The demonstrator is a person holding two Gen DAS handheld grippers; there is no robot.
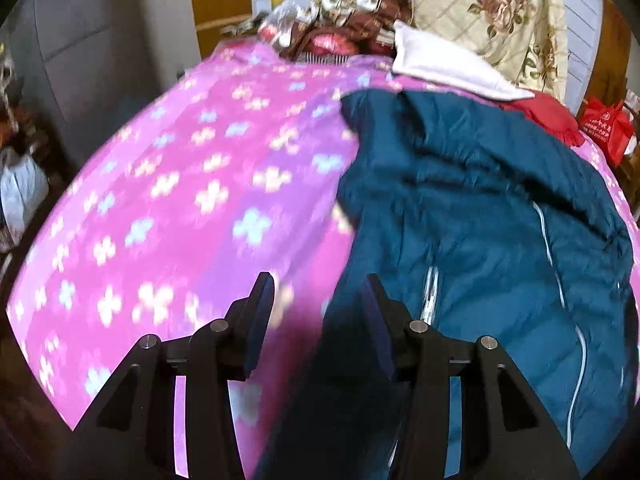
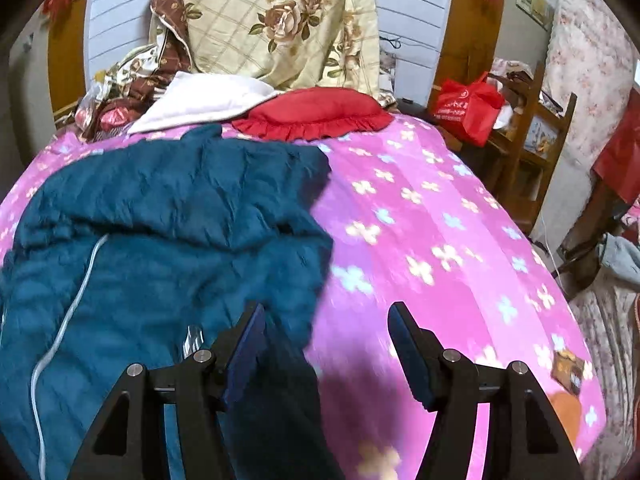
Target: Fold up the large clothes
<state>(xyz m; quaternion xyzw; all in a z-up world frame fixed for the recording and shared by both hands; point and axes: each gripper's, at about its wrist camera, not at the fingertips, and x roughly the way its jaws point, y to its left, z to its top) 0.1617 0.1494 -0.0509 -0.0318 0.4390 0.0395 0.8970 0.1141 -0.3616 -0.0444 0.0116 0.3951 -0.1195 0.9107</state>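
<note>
A large dark teal padded jacket with a pale zipper lies spread on a pink flowered bedspread. In the right wrist view the jacket fills the left half and the bedspread the right. My left gripper is open and empty, hovering over the jacket's left edge. My right gripper is open and empty, hovering over the jacket's right edge, its left finger above the fabric.
A red frilled pillow, a white cloth and a floral quilt pile up at the bed's head. A red bag sits on a wooden shelf to the right. A grey wardrobe stands at the left.
</note>
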